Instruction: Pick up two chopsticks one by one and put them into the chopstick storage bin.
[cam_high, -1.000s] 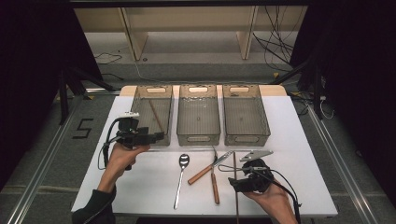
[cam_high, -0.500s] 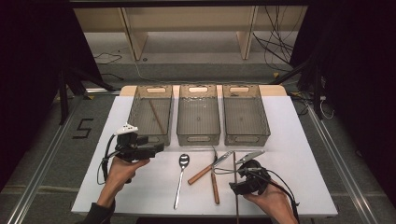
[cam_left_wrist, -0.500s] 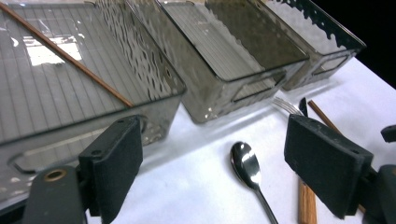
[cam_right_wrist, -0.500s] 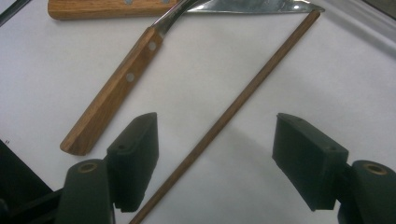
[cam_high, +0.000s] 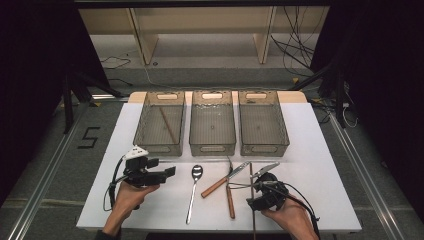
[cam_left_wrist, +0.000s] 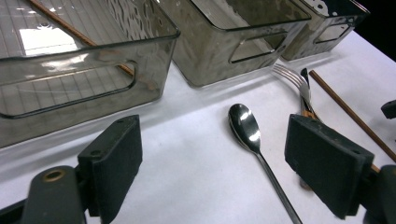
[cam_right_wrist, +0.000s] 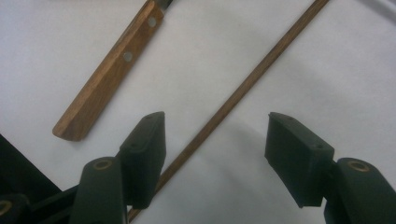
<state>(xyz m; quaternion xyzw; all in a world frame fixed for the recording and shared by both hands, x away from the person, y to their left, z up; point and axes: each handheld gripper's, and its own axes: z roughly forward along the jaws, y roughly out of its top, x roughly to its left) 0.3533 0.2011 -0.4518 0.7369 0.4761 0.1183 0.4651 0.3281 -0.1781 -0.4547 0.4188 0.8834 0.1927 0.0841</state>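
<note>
A thin wooden chopstick (cam_right_wrist: 243, 93) lies on the white table (cam_high: 320, 165), and it runs between the jaws of my right gripper (cam_right_wrist: 217, 126), close to the left pad. The jaws have just been closing, but the pads do not press on the stick. In the high view that gripper (cam_high: 251, 195) sits near the front edge, over the chopstick (cam_high: 251, 172). My left gripper (cam_high: 170, 172) stands open and empty at the front left. A steel spoon (cam_left_wrist: 254, 140) lies on the table beyond its jaws. A second chopstick (cam_high: 167, 125) rests in the left bin (cam_high: 145, 117).
Three clear bins stand in a row at the back: the left one, a middle one (cam_high: 212, 147) and a right one (cam_high: 285, 130). A wooden-handled knife (cam_high: 220, 182), a fork (cam_left_wrist: 294, 79) and another knife (cam_high: 265, 170) lie between the grippers.
My left gripper has come away from the left bin, toward the front edge and lower. The right gripper has stayed over the chopstick with its jaws narrower.
</note>
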